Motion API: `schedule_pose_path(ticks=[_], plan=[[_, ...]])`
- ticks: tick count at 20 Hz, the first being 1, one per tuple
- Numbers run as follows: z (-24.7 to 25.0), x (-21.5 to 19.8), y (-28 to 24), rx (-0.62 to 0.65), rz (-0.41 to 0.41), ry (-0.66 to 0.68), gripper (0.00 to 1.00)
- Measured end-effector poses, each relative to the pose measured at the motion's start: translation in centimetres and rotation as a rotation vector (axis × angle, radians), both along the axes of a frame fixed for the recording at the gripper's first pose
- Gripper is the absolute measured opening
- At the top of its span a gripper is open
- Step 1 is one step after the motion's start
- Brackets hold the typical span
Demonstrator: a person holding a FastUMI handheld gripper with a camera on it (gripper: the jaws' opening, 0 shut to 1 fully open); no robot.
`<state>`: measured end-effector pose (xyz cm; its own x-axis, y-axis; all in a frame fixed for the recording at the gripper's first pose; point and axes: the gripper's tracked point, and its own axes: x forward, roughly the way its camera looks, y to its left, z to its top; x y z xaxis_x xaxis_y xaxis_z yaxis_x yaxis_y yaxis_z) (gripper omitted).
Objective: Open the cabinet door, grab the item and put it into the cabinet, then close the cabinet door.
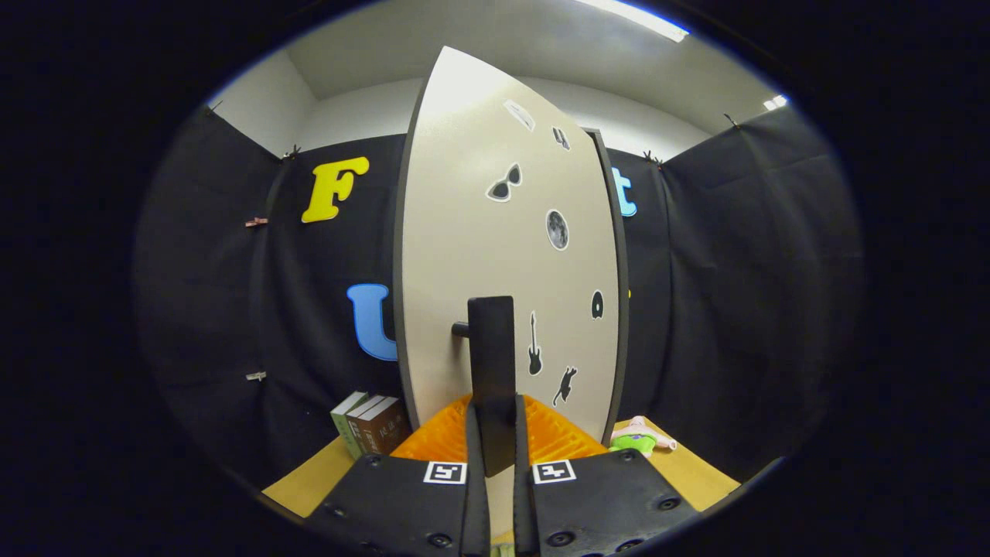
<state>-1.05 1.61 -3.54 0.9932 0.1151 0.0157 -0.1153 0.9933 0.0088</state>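
Observation:
A pale cabinet door with several small stickers stands straight ahead, swung edge-on toward me. Its dark bar handle sticks out from the door face and runs down between my fingers. My gripper is shut on that handle, both fingers pressing its lower end. A small pink and green toy lies on the wooden tabletop to the right of the door, beyond my right finger.
Several books stand upright on the table left of the door. The booth's black cloth wall closes in on both sides and behind the cabinet.

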Motion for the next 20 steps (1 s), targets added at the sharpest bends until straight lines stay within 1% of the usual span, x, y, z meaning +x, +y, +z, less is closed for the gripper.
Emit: schedule_pose_path(ticks=[4,8,11,14,19,20], plan=[[0.2,-2.0,-3.9,-0.022,0.088,-0.012,0.16],[0.6,-3.8,-8.6,-0.014,0.098,-0.03,0.15],[0.9,-4.3,-12.3,-0.021,0.079,-0.033,0.15],[0.9,-4.2,-16.1,-0.024,0.032,-0.046,0.15],[1.0,-4.2,-20.8,0.017,-0.028,-0.04,0.15],[0.9,-4.2,-21.6,0.02,-0.044,-0.04,0.12]])
